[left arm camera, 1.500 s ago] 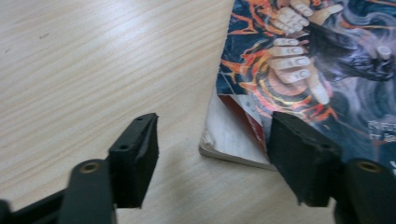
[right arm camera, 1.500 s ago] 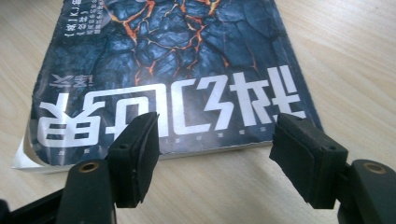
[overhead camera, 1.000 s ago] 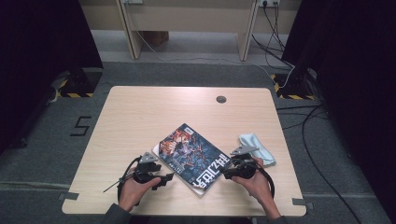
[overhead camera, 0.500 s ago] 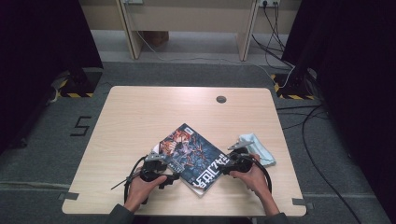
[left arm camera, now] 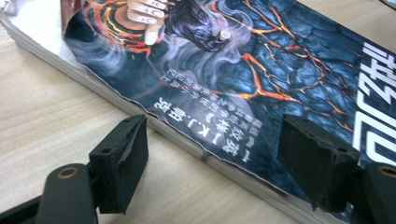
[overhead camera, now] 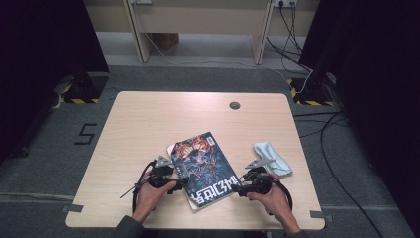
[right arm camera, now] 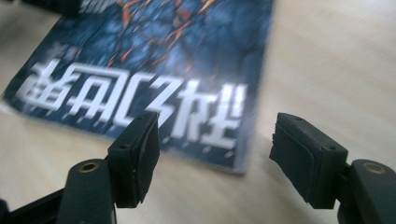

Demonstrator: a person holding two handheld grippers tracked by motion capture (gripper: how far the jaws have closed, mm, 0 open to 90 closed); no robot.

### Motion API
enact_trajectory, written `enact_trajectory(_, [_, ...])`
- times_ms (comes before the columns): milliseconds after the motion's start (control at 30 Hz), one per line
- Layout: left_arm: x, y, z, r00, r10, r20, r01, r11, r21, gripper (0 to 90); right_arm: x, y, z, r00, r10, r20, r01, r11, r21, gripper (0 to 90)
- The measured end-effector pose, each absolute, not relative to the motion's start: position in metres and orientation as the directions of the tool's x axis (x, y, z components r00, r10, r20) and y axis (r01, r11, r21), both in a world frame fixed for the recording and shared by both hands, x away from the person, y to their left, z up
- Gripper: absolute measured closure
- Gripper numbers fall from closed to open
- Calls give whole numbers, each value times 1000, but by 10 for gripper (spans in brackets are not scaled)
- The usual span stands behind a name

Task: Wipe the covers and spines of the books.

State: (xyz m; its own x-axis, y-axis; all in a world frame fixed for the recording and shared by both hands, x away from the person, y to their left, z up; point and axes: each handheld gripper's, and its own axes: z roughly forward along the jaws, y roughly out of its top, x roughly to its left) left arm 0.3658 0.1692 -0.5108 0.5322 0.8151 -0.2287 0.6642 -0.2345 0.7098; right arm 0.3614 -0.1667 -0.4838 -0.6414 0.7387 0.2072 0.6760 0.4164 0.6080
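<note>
Both forearms are seen entering from the near edge of the table [overhead camera: 148,119] in the high view, each hand wrapped around a gripper and held low over the wood. The left gripper [overhead camera: 182,184] is pointed toward the left long edge of the book [overhead camera: 204,167]; the right gripper [overhead camera: 236,189] is aimed at the book's near right corner.

On the dark blue, lava-cracked cover, large white block characters are printed, and a smaller line of white script is seen near the page edge in the left gripper view, with the Latin letters "K.J." legible among it; the rest cannot be read with confidence.

The book [left arm camera: 261,79] is laid flat and slanted on the near half of the table. In the left gripper view the jaws are spread wide astride its page edge, one pad over bare wood, the other over the cover, nothing pinched. In the right gripper view the jaws have just been closing a little, yet are set well apart, with the corner of the book [right arm camera: 154,70] just ahead of them and nothing gripped.

A pale blue cloth [overhead camera: 271,156] is lying just beyond the right hand
</note>
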Motion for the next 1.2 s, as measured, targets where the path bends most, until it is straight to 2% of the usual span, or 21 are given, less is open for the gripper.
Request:
enact_trajectory(133, [361, 165, -511, 554, 804, -216, 657, -263, 707, 243, 366, -168, -490, -624, 758, 190, 683, 411, 604, 331])
enact_trajectory(367, [361, 162, -512, 554, 803, -220, 652, -255, 714, 240, 367, -158, -496, -665, 715, 215, 672, 448, 589, 338])
enact_trajectory(433, [362, 163, -513, 552, 805, -216, 648, -252, 719, 246, 362, -152, -495, -682, 701, 207, 663, 474, 579, 301])
enact_trajectory(600, [363, 171, -513, 538, 813, -223, 652, -234, 721, 249, 347, -142, -491, -725, 648, 234, 651, 535, 539, 355])
enact_trajectory(733, [363, 173, -513, 544, 811, -214, 652, -247, 717, 263, 347, -140, -486, -735, 638, 230, 633, 523, 570, 369])
enact_trajectory(900, [361, 170, -513, 561, 811, -170, 633, -287, 719, 277, 353, -151, -485, -689, 694, 209, 651, 466, 600, 400])
enact_trajectory(1067, [360, 168, -512, 574, 808, -136, 618, -318, 719, 283, 358, -150, -485, -711, 680, 176, 611, 475, 633, 456])
enact_trajectory(1200, [356, 162, -509, 596, 801, -51, 572, -380, 727, 306, 365, -150, -486, -707, 683, 183, 613, 463, 640, 472])
